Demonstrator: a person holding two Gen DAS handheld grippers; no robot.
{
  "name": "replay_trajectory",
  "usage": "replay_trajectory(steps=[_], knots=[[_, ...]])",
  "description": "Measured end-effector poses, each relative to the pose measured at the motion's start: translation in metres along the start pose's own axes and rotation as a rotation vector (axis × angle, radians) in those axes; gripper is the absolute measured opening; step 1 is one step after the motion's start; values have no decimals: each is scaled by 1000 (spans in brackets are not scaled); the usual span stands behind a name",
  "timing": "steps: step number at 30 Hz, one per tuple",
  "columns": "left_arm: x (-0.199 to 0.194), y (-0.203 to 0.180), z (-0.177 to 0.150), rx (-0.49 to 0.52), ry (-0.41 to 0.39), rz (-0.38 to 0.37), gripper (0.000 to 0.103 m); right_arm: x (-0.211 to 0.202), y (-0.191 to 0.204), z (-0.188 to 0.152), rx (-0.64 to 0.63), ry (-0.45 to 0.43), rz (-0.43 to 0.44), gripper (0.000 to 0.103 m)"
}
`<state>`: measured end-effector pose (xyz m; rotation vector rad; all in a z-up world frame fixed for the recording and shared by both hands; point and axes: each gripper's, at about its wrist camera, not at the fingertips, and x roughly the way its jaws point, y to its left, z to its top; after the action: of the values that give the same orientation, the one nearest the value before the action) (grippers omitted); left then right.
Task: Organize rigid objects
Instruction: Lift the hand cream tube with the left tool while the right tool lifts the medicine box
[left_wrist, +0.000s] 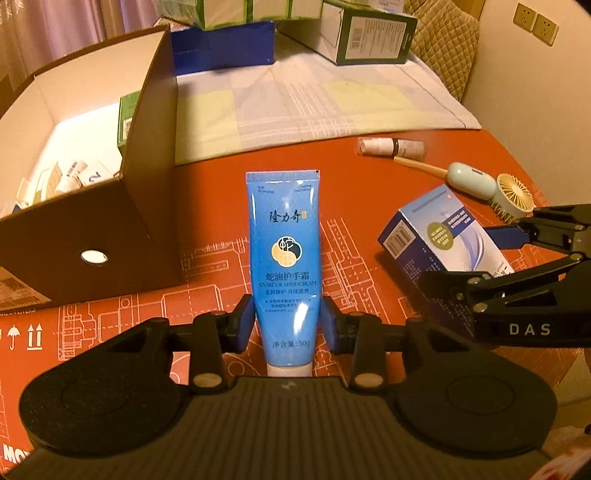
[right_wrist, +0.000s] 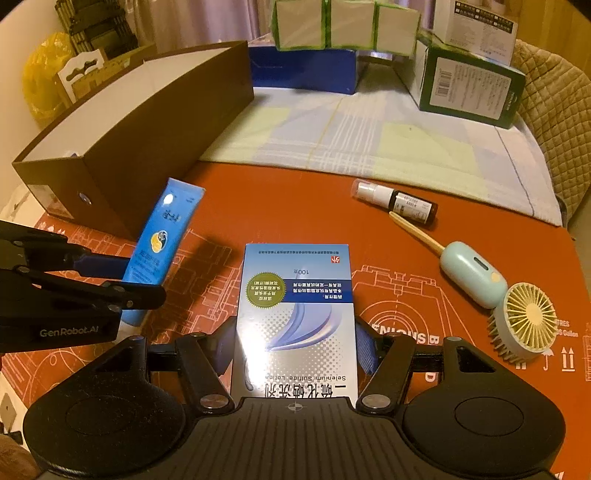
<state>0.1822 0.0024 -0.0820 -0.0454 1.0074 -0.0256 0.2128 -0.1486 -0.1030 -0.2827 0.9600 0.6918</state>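
Above the red mat (left_wrist: 207, 206), left gripper (left_wrist: 287, 325) clamps hand-cream tube (left_wrist: 284, 258); right gripper (right_wrist: 295, 350) clamps lotion box (right_wrist: 295, 317).

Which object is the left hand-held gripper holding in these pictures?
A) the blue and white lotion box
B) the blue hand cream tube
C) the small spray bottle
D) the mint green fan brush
B: in the left wrist view the left hand-held gripper has its blue pads pressed on both sides of the blue hand cream tube, while the lotion box sits in the right hand-held gripper.
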Motion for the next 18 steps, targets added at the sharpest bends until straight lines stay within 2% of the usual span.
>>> replay_trajectory(steps=[18], knots=[[-14,-6,18,-1,-82,11,33,-5,-3,7,-1,-33,5,61]])
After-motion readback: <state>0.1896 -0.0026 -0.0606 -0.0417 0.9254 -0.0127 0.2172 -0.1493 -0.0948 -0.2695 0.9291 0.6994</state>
